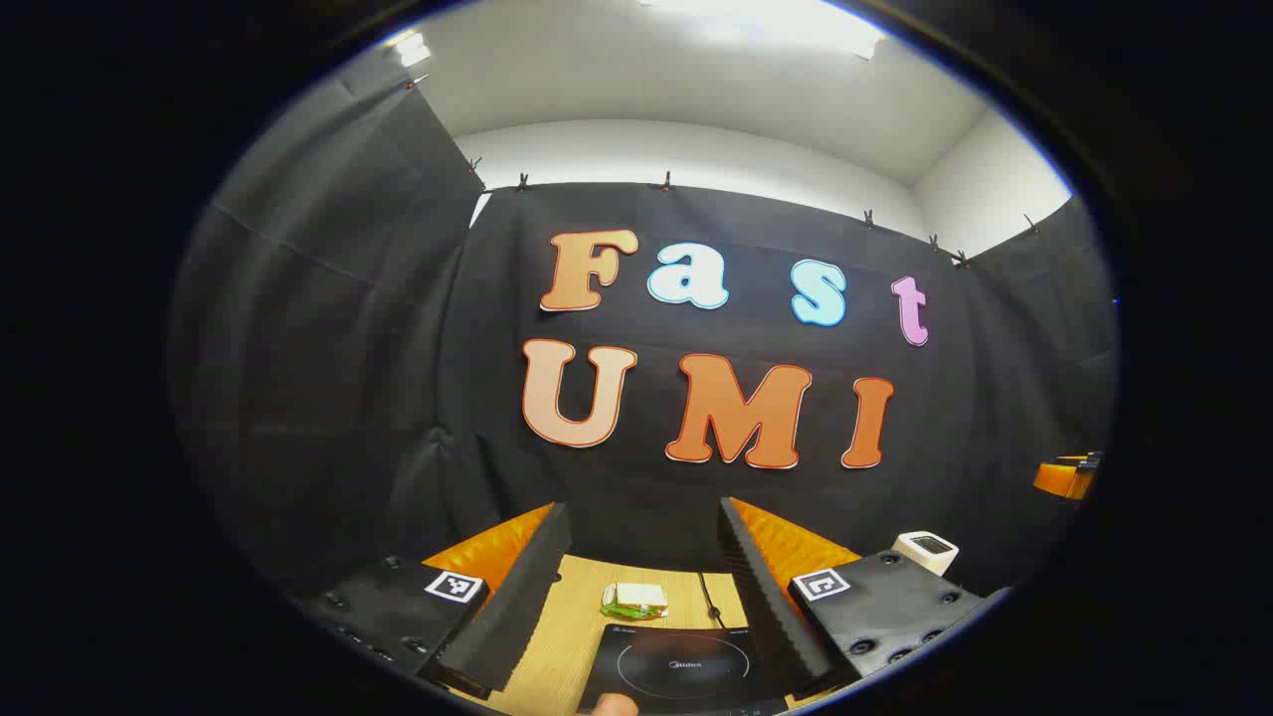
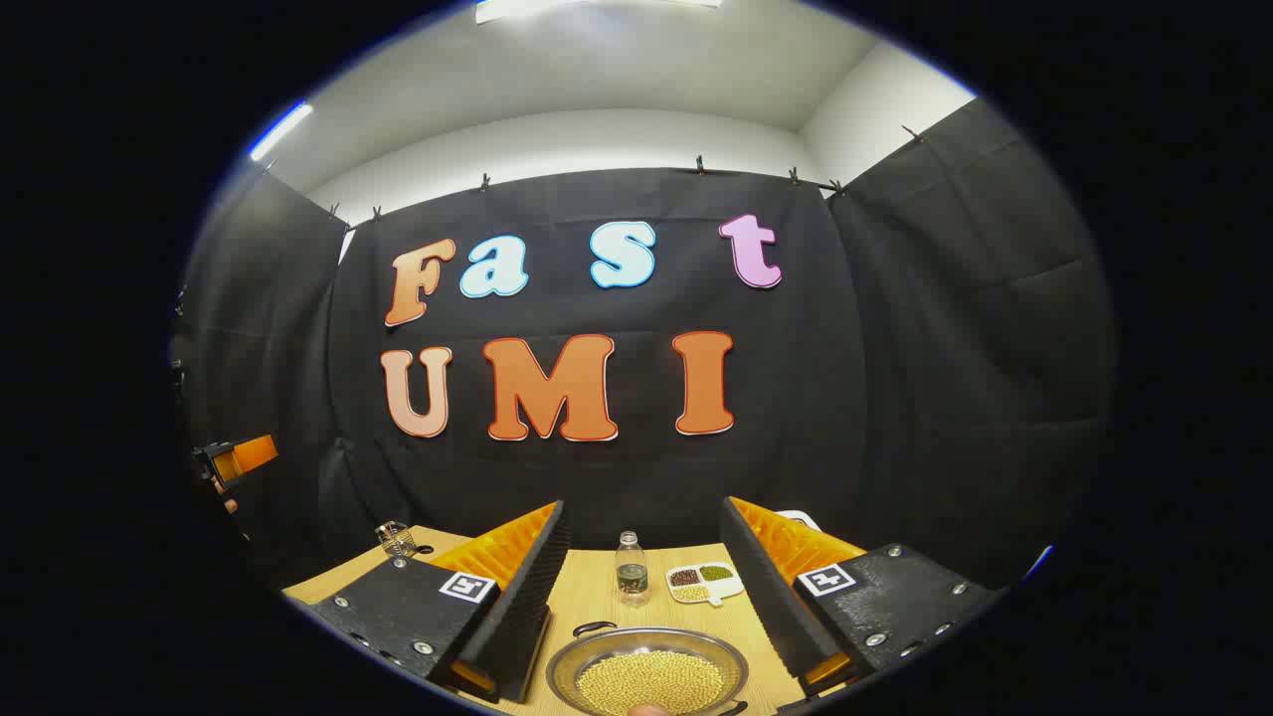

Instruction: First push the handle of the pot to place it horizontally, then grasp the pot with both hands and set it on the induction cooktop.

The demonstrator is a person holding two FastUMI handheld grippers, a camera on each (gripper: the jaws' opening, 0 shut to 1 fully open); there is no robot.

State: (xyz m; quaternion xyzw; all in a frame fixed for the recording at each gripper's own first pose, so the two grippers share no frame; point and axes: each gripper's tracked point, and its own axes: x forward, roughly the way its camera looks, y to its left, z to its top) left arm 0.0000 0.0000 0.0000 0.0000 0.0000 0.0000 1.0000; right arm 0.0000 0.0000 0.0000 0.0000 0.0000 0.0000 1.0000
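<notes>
pot of yellow grains on wooden worktop, bottle and sectioned dish just behind it | left gripper view: induction cooktop, sandwich behind it | left tongs wide open, empty | right tongs wide open, flanking pot, not touching

Wooden table, light grain, carrying all items listed.

Sandwich: white bread with green filling, lying flat toward the table's far edge in the left gripper view.

White boxy appliance: at the table's right in the same view, dark slot on top.

Clear bottle: upright, dark label band, just left of the white three-compartment dish of brown, green and pale grains.

Small glass jar: far left corner.
</notes>
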